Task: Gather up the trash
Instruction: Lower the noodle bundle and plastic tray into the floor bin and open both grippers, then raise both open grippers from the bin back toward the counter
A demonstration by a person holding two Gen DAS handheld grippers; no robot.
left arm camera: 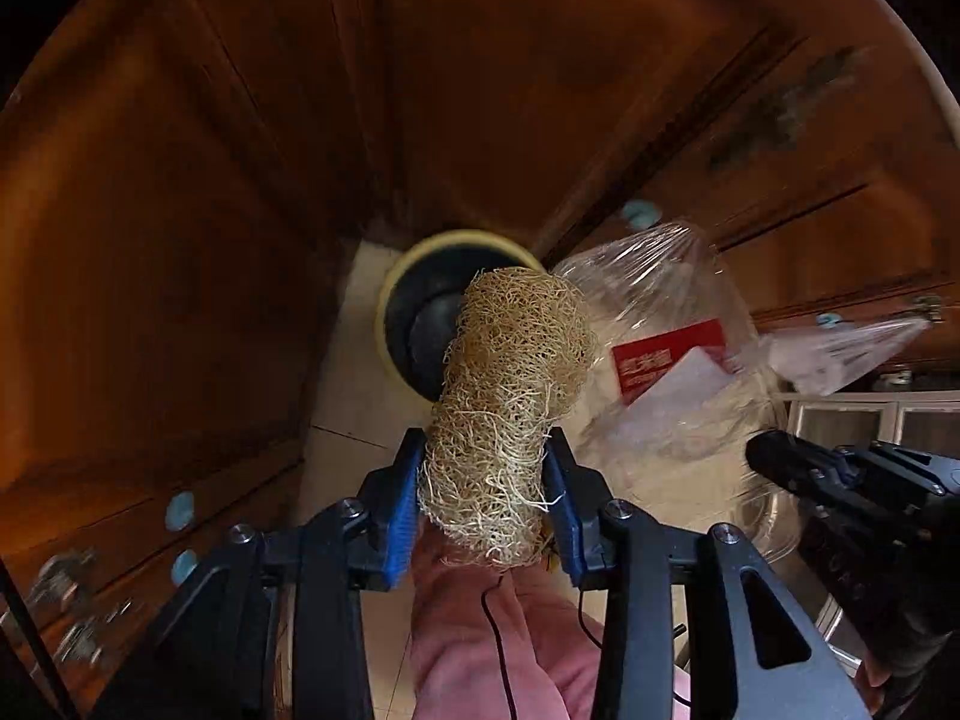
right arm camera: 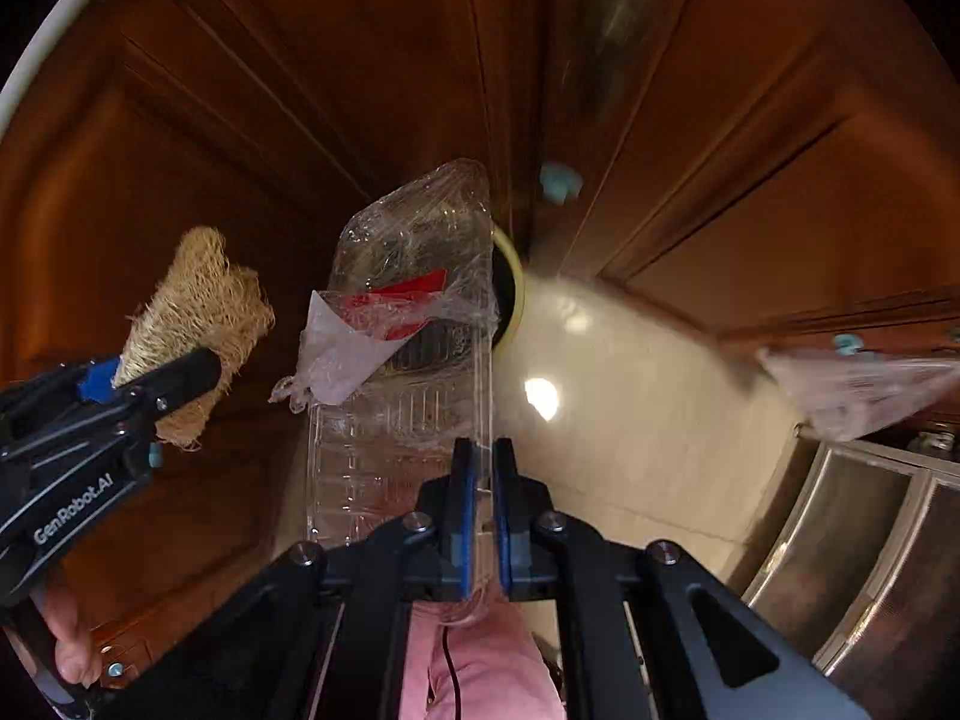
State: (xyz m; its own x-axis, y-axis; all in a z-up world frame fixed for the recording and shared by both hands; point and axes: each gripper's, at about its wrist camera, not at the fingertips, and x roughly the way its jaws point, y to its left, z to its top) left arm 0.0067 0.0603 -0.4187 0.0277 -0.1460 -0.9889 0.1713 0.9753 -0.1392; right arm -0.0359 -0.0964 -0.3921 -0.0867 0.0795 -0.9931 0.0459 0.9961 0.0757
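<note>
Dark wooden cabinets [left arm camera: 180, 240] surround a pale tiled floor [right arm camera: 630, 420] with a yellow-rimmed bin [left arm camera: 414, 312]. The left gripper [left arm camera: 486, 480] clamps a loofah [left arm camera: 510, 396], its long axis pointing forward toward the bin. The right gripper [right arm camera: 485, 480] pinches a clear plastic tray [right arm camera: 408, 360], extending forward.

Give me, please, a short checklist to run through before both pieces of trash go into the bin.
1. Left gripper holds the loofah firmly: ok, fingers press both sides.
2. Right gripper holds the plastic tray: ok, pinched at one edge only.
3. Bin in sight ahead on the floor: ok.
4. Bin opening free: cannot tell, loofah and tray hide much of it.
5. Loose wrap on the tray secure: cannot tell.
</note>
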